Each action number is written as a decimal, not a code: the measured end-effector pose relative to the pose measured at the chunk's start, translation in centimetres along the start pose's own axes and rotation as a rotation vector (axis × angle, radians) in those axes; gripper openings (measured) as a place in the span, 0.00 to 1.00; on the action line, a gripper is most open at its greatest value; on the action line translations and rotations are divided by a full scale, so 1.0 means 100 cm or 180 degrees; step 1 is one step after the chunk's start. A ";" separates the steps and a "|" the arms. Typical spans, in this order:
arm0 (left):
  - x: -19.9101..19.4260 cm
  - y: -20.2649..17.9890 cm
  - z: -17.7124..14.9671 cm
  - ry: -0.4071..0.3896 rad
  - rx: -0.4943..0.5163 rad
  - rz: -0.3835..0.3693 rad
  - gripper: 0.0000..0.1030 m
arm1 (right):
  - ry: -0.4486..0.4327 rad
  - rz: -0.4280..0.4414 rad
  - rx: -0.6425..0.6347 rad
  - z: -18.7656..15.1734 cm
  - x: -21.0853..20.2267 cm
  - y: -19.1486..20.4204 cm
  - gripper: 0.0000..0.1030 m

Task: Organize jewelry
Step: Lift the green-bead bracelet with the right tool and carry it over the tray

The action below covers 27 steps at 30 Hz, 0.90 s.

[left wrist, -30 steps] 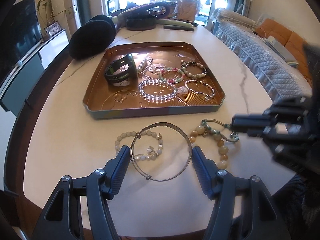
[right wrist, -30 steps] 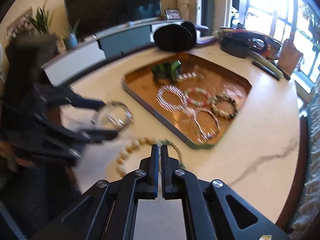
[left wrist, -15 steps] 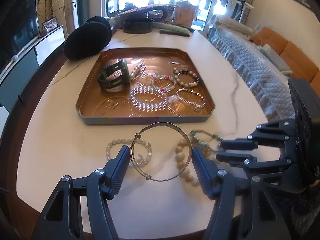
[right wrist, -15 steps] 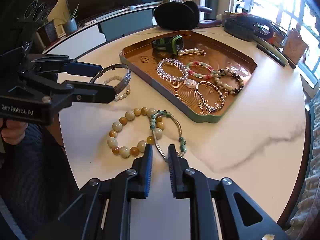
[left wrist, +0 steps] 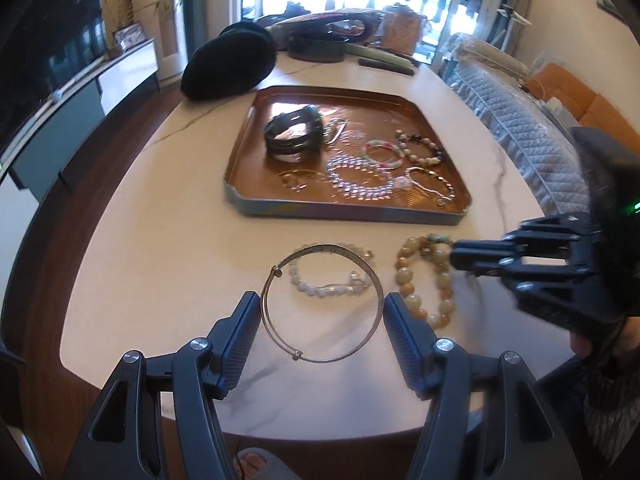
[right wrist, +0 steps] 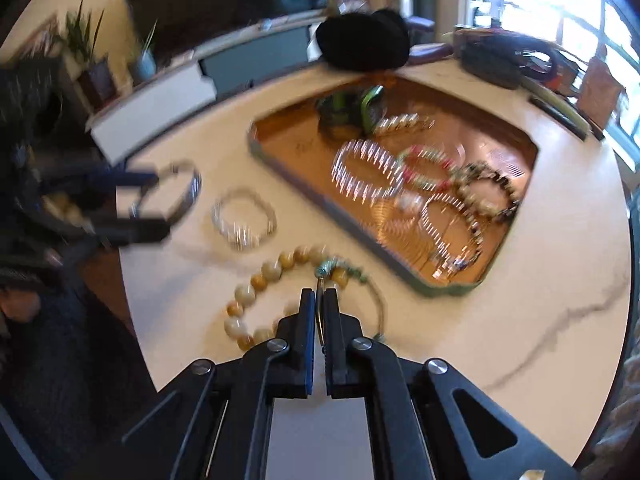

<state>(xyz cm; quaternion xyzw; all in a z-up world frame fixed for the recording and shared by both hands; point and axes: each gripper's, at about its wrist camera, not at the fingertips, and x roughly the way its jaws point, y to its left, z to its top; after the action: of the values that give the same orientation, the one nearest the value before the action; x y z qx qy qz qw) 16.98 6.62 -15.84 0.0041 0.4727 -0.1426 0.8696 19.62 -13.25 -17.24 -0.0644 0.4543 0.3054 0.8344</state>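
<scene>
My left gripper (left wrist: 322, 312) is shut on a thin silver bangle (left wrist: 320, 304) and holds it above the table; it also shows in the right wrist view (right wrist: 182, 192). A pale bead bracelet (left wrist: 328, 286) lies on the table below it. My right gripper (right wrist: 319, 300) is shut on the wire of a green bead bangle (right wrist: 348, 274), which lies across a large yellow bead bracelet (right wrist: 260, 280). The right gripper also shows in the left wrist view (left wrist: 460, 258). A copper tray (left wrist: 240, 196) holds several bracelets and a black and green watch (left wrist: 294, 134).
A black cushion (left wrist: 228, 62) and dark items (left wrist: 320, 46) stand at the table's far end. A quilted sofa (left wrist: 520, 128) is to the right. The table edge runs close below my left gripper.
My right gripper has closed on the green bangle's wire. My left gripper has swung left with the silver bangle, so the tray now sits further right in its view.
</scene>
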 end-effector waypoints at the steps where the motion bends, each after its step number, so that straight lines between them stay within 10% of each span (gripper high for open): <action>1: 0.003 0.001 0.003 0.0012 -0.0055 -0.0039 0.62 | -0.0063 0.0031 0.0096 0.001 -0.006 -0.004 0.03; 10: 0.016 -0.037 0.022 -0.0129 0.0053 -0.0231 0.62 | -0.0329 0.0013 0.0434 -0.009 -0.047 -0.021 0.03; 27: -0.037 -0.079 0.009 -0.0770 0.0311 0.0353 0.62 | -0.0407 0.0026 0.0171 -0.015 -0.051 -0.007 0.03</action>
<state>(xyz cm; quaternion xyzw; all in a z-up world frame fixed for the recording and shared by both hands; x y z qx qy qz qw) 13.86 -0.22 -11.32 0.0553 0.3559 -0.1166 0.9255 16.89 -16.70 -14.15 -0.0205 0.4083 0.3001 0.8619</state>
